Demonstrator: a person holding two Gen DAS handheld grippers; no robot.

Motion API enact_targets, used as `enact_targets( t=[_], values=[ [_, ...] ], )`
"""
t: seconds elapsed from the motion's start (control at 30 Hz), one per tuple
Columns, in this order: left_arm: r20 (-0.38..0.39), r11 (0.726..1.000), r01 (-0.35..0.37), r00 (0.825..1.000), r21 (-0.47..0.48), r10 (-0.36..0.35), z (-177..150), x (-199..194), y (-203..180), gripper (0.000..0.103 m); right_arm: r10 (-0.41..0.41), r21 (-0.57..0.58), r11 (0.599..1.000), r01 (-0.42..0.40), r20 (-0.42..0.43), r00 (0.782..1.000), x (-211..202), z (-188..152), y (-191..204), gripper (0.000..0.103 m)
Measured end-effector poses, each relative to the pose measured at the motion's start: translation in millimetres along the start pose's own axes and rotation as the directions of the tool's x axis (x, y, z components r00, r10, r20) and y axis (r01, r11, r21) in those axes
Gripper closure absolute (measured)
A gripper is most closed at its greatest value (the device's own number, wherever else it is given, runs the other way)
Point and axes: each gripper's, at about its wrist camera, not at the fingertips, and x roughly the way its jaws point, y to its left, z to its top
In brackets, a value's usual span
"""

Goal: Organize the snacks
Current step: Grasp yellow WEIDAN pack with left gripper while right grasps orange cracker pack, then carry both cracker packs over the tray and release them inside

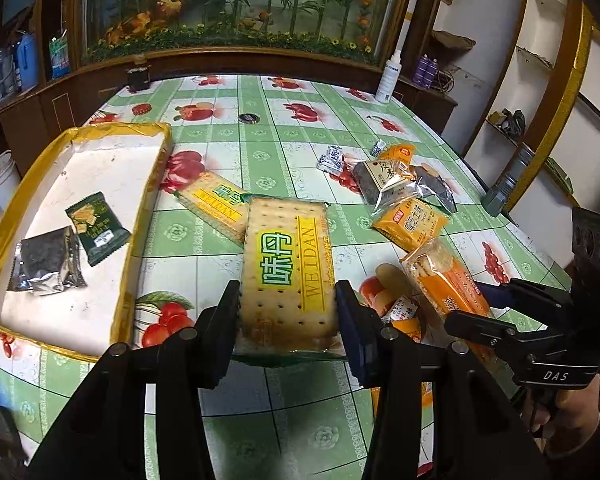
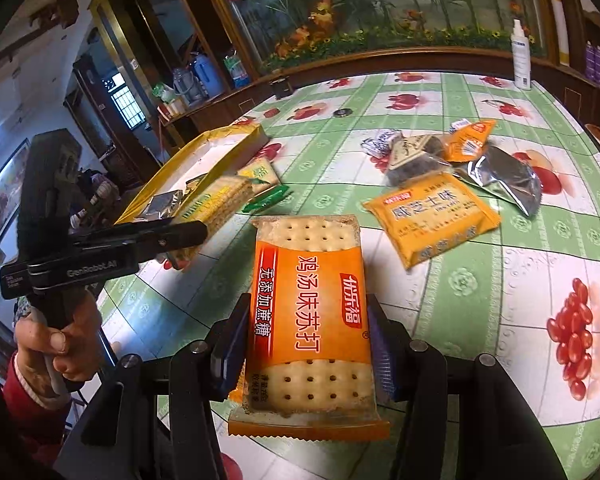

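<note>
The left gripper (image 1: 287, 304) is pinching a yellow-banded Weidan cracker pack (image 1: 286, 270) by its sides, holding it above the tabletop (image 1: 300, 412) just right of the gold-rimmed tray (image 1: 28, 184). A dark green snack packet (image 1: 97, 229) and a silver foil packet (image 1: 46, 266) are lying inside that tray. The right gripper (image 2: 306, 350) is clamping an orange soda cracker pack (image 2: 312, 320) between its pads. More snacks, including an orange cheese cracker packet (image 2: 432, 216), are lying scattered beyond.
</note>
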Motion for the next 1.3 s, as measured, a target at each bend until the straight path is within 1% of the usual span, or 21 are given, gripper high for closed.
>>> enact_targets(
  t=[0.17,0.43,0.67,0.73,0.83,0.93,1.03,1.13,1.2,1.3],
  values=[
    [0.028,0.999,-0.021,0.999,-0.028,0.022,2,-12,18,0.059,0.031,-0.025,0.999,-0.031,-0.003,1.0,11,12,14,0.049],
    [0.052,0.989,-0.08,0.995,-0.124,0.087,-1,-24,65,0.059,0.087,-0.097,0.992,-0.087,-0.001,0.996,30,34,51,0.049],
    [0.077,0.966,-0.144,0.984,-0.213,0.163,-3,-38,112,0.059,0.148,-0.127,0.981,-0.15,-0.023,0.989,56,53,79,0.049],
    [0.08,0.957,-0.165,0.979,-0.237,0.188,-2,-41,126,0.058,0.179,-0.12,0.976,-0.182,-0.031,0.983,67,61,86,0.049],
    [0.077,0.944,-0.183,0.974,-0.276,0.211,0,-41,146,0.058,0.246,-0.09,0.965,-0.248,-0.036,0.969,89,76,98,0.049],
    [0.067,0.929,-0.194,0.972,-0.314,0.226,1,-37,163,0.058,0.275,-0.097,0.956,-0.277,-0.033,0.961,109,91,120,0.049],
    [0.047,0.916,-0.209,0.97,-0.343,0.239,2,-29,175,0.058,0.279,-0.104,0.954,-0.28,-0.026,0.96,135,111,140,0.049],
    [0.028,0.909,-0.201,0.974,-0.364,0.227,2,-21,182,0.058,0.269,-0.113,0.956,-0.27,-0.03,0.963,161,128,160,0.049],
    [0.017,0.908,-0.211,0.972,-0.361,0.233,3,-15,183,0.058,0.257,-0.122,0.958,-0.26,-0.043,0.965,177,135,170,0.049],
    [0.0,0.907,-0.244,0.966,-0.344,0.26,3,-8,183,0.058,0.224,-0.121,0.966,-0.23,-0.063,0.973,202,141,178,0.049]
  ],
)
